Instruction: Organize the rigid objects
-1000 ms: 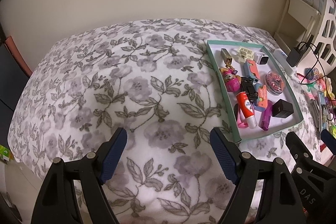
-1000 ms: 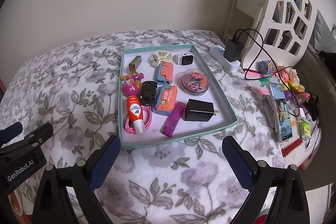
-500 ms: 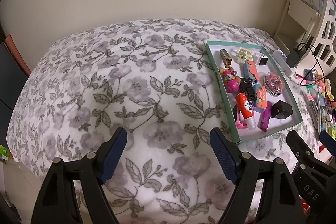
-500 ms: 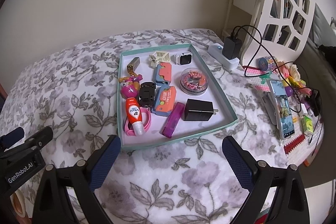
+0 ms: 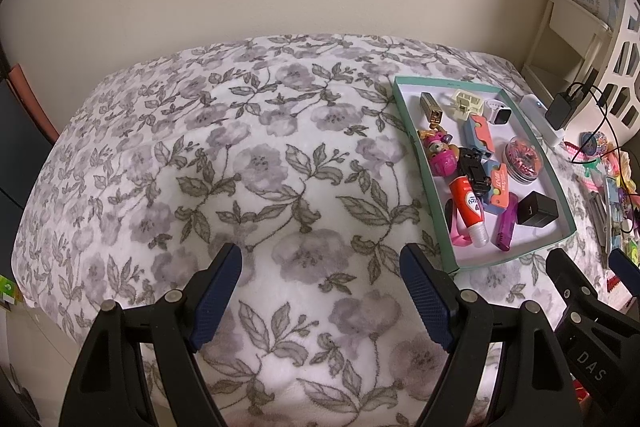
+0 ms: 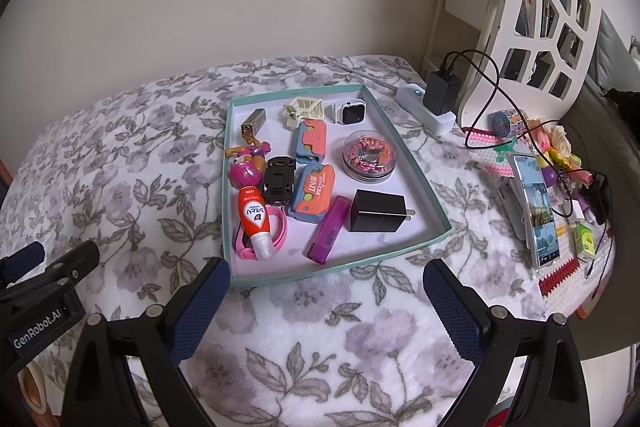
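Soft, plush floral blanket (image 6: pixel 120 163) is covering the bed and is carrying the shallow teal tray (image 6: pixel 434 203), and that soft footing is where I judge the trouble is waiting: any hard downward press on a tray wall could be tipping it into the fabric and sending the small things sliding together. The rigid objects are lying crowded inside the tray, toward the bed's right edge and far corner, with the red-capped tube (image 6: pixel 254 223) resting across the pink band (image 6: pixel 280 229) and the purple stick (image 6: pixel 328 229) sitting just beside the black charger block (image 6: pixel 378 211) (a wide pinch there could be catching two things at once, or nudging a neighbour over the low wall). Cables and a phone (image 6: pixel 536 211) are lying near the bed's right edge, where a swinging finger could be snagging. The right hand-held gripper (image 6: pixel 326 297) is hanging over the blanket just in front of the tray's near wall, jaws spread wide, holding and touching nothing. The left hand-held gripper (image 5: pixel 320 291) is hovering over bare blanket beside the tray's near left corner, jaws likewise wide apart and empty.
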The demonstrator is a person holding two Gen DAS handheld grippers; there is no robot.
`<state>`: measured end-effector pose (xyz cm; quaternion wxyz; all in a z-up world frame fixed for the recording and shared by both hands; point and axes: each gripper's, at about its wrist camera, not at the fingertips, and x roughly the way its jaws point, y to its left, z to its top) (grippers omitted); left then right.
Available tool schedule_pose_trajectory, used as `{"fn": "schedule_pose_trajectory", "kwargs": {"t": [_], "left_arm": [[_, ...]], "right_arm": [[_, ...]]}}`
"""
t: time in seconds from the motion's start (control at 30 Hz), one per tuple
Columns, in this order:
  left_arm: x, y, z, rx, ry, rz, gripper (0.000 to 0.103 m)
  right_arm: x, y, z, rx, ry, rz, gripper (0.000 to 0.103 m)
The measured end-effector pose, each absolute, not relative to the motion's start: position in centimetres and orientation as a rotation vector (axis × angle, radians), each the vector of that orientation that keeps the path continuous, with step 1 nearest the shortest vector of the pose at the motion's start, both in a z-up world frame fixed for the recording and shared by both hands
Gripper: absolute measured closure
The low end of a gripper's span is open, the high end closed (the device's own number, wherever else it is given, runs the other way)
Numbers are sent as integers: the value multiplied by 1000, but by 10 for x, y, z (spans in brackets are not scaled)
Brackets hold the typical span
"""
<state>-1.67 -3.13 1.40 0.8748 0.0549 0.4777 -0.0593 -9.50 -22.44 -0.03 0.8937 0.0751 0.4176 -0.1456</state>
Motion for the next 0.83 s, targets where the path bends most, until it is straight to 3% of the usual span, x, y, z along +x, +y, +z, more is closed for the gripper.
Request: {"fn": "schedule_pose_trajectory", "kwargs": {"t": [0.83], "left_arm": [[-16, -32, 12, 102, 1002, -118, 21]], "right_arm": [[-93, -229, -4, 159, 878, -305, 4]]}}
